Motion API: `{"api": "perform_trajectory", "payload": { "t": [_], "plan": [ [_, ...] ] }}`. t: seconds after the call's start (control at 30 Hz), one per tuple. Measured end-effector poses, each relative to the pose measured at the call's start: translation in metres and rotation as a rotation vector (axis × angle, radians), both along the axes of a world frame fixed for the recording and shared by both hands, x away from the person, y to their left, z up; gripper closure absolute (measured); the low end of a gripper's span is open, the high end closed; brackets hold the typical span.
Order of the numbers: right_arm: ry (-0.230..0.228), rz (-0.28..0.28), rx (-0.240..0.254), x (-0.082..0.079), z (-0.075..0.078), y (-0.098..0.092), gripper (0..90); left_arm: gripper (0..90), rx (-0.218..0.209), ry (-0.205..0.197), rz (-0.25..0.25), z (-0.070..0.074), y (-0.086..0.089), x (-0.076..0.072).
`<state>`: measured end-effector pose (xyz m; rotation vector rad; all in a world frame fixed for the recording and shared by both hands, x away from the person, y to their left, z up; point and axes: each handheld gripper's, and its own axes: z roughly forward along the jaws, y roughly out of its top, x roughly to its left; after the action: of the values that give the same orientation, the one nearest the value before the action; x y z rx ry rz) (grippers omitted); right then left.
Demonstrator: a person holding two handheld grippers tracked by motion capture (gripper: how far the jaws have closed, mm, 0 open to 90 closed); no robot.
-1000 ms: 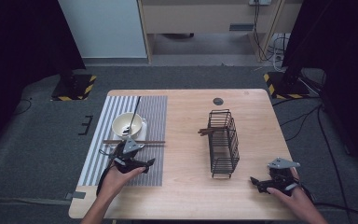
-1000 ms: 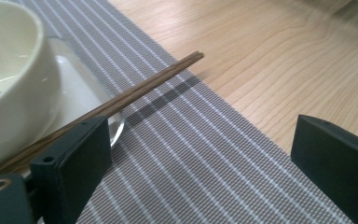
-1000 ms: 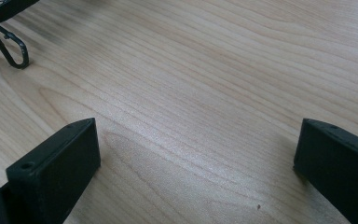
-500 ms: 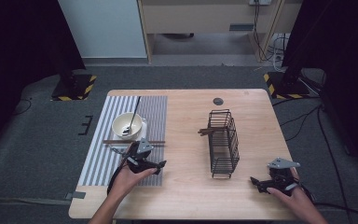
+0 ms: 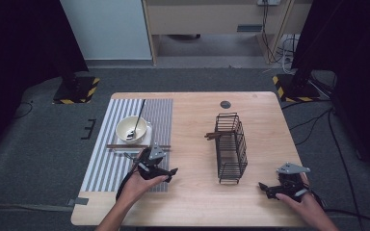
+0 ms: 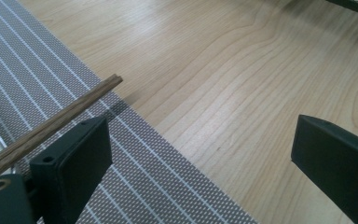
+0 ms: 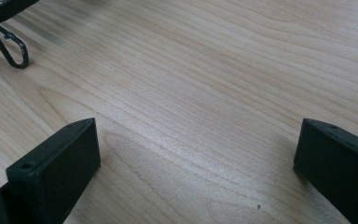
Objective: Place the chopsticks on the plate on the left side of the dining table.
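1. At the left of the desk [image 5: 192,192] lies a striped mat [image 5: 106,163], with a cream bowl [image 5: 132,129] on it holding a dark spoon [image 5: 138,120].
2. Just in front of the bowl, a brown chopstick [image 5: 125,146] lies crosswise on the mat; in the left gripper view its tip [image 6: 107,84] sits just beyond the near finger, lying free.
3. The left gripper [image 5: 166,172] hovers at the mat's right edge, fingers spread wide and holding nothing.
4. Mid-desk stands a black wire basket [image 5: 231,147], with what looks like another stick poking from its left side.
5. The right gripper [image 5: 265,188] rests low near the front right corner, fingers wide apart and empty over bare wood.
6. Judgement: the step in hand looks like picking up the chopstick for the basket. Next, the left fingers would need to straddle the stick and close squarely, since a thin round stick may roll away.
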<state>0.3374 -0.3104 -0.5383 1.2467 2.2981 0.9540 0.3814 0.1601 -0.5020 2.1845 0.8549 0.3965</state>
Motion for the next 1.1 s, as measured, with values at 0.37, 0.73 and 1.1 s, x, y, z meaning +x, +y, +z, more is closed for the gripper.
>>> {"api": "perform_trajectory", "payload": {
  "t": [0.37, 0.73, 1.1],
  "plan": [
    [0.0, 0.0, 0.0, 0.0, 0.0, 0.0, 0.2, 4.5, 0.011, 0.003, -0.052, 0.0, -0.02, -0.006],
    [0.0, -0.001, 0.0, 0.0, 0.0, 0.0, 0.2, 4.5, 0.029, 0.018, -0.108, -0.007, -0.045, -0.013],
    [0.0, -0.001, -0.001, 0.0, 0.0, 0.0, 0.2, 4.5, 0.024, 0.03, -0.145, -0.009, -0.072, -0.013]
  ]
}}
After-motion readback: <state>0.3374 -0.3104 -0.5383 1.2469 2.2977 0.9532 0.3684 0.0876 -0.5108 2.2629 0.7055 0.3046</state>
